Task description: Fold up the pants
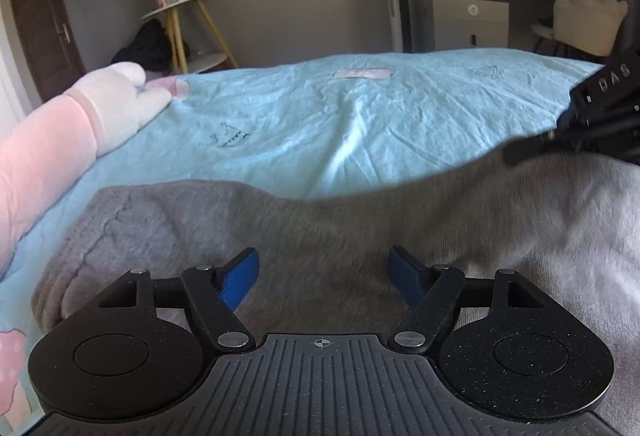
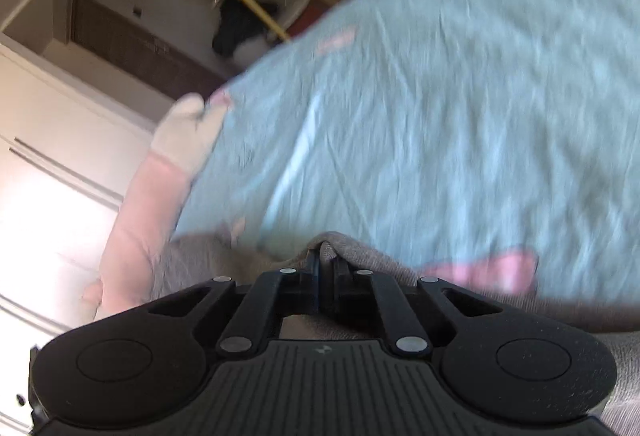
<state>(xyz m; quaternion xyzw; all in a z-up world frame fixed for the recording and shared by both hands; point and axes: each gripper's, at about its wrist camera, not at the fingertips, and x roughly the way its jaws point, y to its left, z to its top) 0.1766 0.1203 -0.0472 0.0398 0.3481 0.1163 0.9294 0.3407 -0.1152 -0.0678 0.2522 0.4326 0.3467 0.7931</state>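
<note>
Our grey knit pants point(image 1: 320, 236) lie across the light-blue bedsheet point(image 1: 360, 124), long axis side to side. Our right gripper point(image 2: 326, 260) pinches a fabric ridge; our left gripper point(image 1: 323, 276) hovers wide open directly above the cloth.

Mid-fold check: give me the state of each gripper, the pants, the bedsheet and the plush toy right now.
left gripper: open, above the pants, holding nothing.
right gripper: shut on a pinch of pants fabric.
pants: grey, lying on the bed, one edge lifted toward the right gripper.
bedsheet: light blue, wrinkled, spread over the bed.
plush toy: pink and white, lying at the bed's edge.
</note>
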